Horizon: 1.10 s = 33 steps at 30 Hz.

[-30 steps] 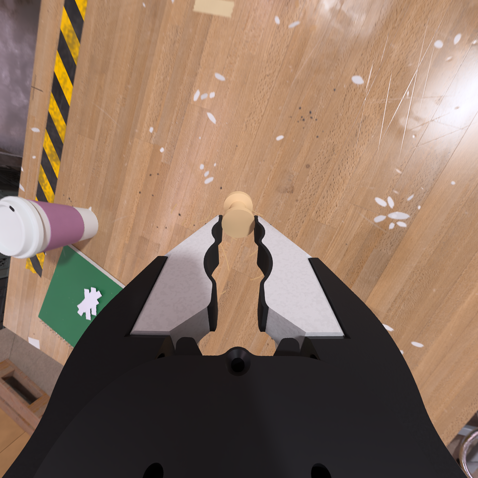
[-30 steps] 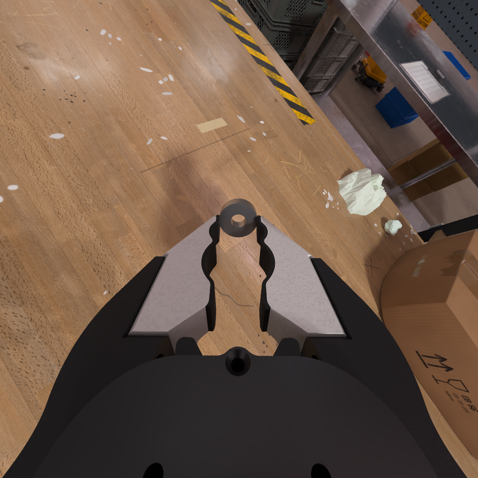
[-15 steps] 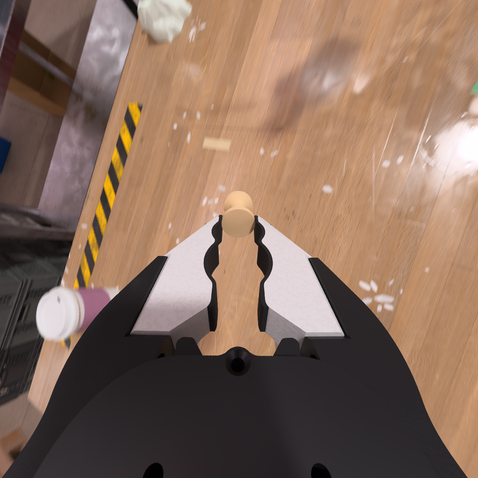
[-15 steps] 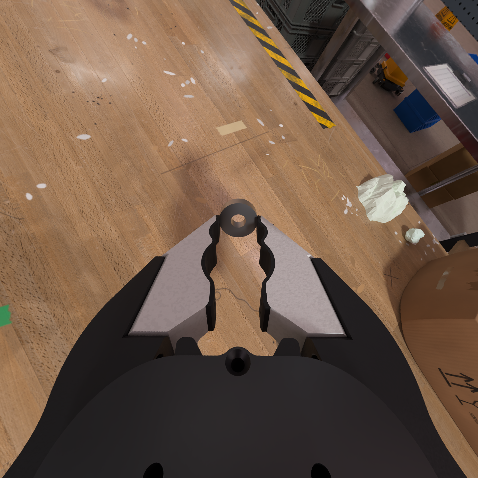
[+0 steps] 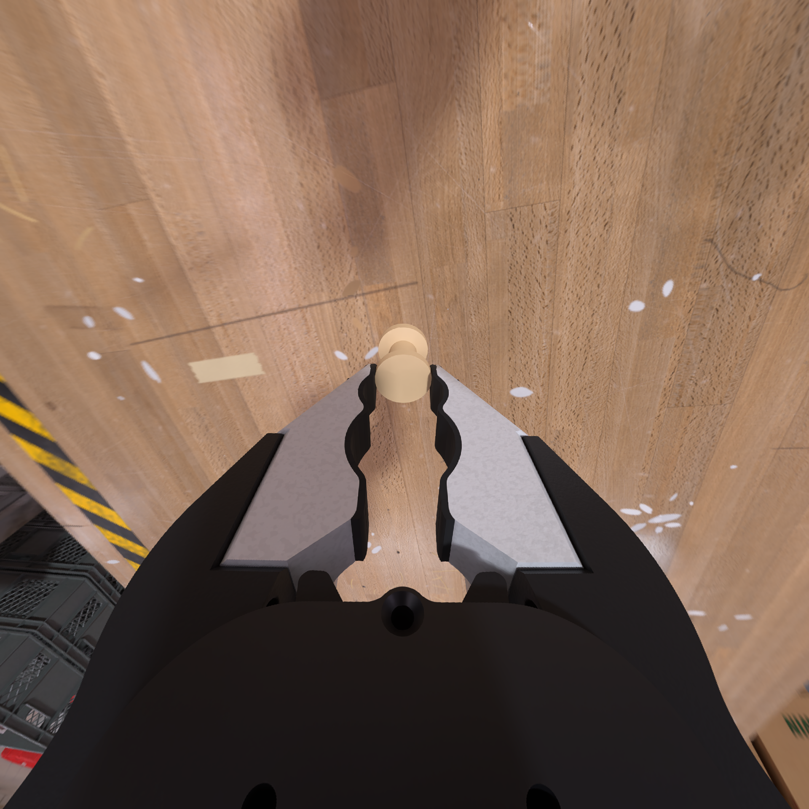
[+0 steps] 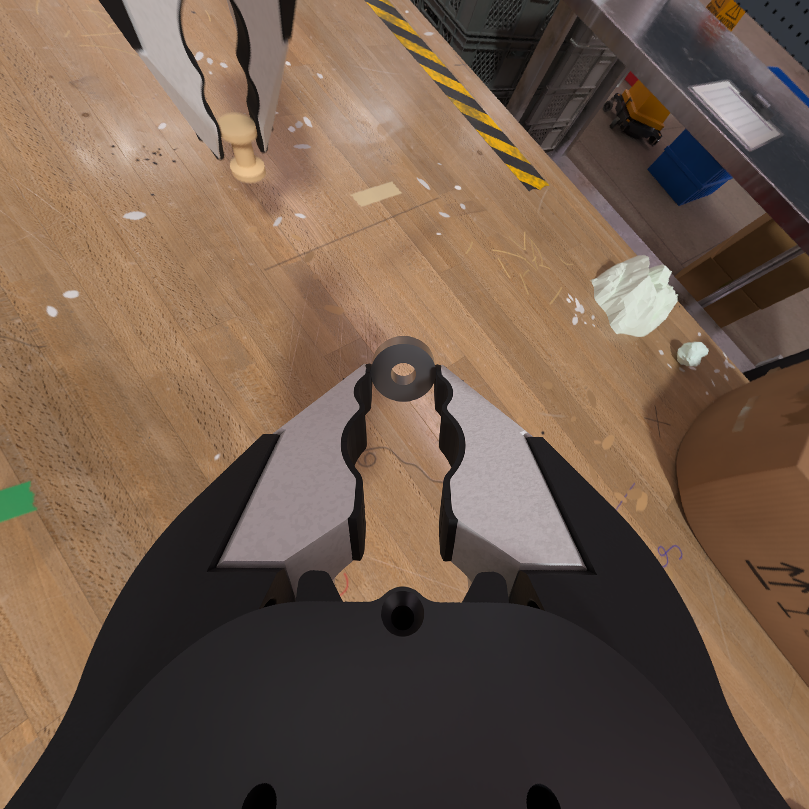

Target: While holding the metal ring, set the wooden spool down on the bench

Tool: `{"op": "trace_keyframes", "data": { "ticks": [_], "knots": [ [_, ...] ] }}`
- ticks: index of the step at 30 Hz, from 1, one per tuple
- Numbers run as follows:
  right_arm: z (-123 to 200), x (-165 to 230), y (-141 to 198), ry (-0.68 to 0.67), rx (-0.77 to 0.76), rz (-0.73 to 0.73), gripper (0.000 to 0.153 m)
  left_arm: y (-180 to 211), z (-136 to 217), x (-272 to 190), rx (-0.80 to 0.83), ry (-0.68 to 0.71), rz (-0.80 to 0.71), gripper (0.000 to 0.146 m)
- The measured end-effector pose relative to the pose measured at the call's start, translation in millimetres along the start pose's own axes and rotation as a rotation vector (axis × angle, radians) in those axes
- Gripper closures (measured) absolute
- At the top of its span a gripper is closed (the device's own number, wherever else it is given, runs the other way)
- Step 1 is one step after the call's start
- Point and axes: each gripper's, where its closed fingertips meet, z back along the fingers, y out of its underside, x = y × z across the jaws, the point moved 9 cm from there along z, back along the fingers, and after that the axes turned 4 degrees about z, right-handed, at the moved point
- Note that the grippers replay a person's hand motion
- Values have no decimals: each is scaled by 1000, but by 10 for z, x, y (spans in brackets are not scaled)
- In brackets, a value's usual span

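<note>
My left gripper point(image 5: 402, 377) is shut on the pale wooden spool point(image 5: 402, 381), gripping its near flange, with the spool pointing down at the wooden bench point(image 5: 569, 175). In the right wrist view the left gripper point(image 6: 238, 135) shows at the upper left, holding the spool point(image 6: 243, 146) upright with its lower flange at or just above the bench; I cannot tell if it touches. My right gripper point(image 6: 402, 372) is shut on the dark metal ring point(image 6: 402, 372), held above the bench.
A black-and-yellow striped band point(image 6: 459, 100) marks the bench's far edge, with dark crates point(image 5: 39, 613) beyond. Crumpled white paper point(image 6: 634, 295), a smaller scrap point(image 6: 691, 352) and a cardboard box point(image 6: 753, 503) lie at right. Tan tape point(image 6: 375, 194) and green tape point(image 6: 15, 501) stick to the bench.
The left gripper has swung across the bench with the spool, come lower and entered the right wrist view. The cup has left its view. The right gripper drifted slightly, still holding the ring.
</note>
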Motion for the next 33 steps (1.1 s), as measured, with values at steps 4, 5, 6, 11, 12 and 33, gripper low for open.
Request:
{"op": "trace_keyframes", "data": {
  "ticks": [4,5,6,11,12,33],
  "knots": [
    [85,-10,97,13,6,-18,125,-190,-242,87,107,89,-11,122],
    [104,-13,117,16,8,-21,125,-236,-273,105,122,104,-10,122],
    [122,-17,135,20,9,-25,125,-283,-304,123,135,118,-10,122],
    [189,-26,204,30,-2,-52,125,-527,-559,173,179,167,-35,122],
    [195,-23,214,31,-3,-57,125,-565,-625,177,191,176,-38,122],
    [186,76,209,10,-29,-64,125,-420,-505,73,-23,68,78,107]
  ]
}}
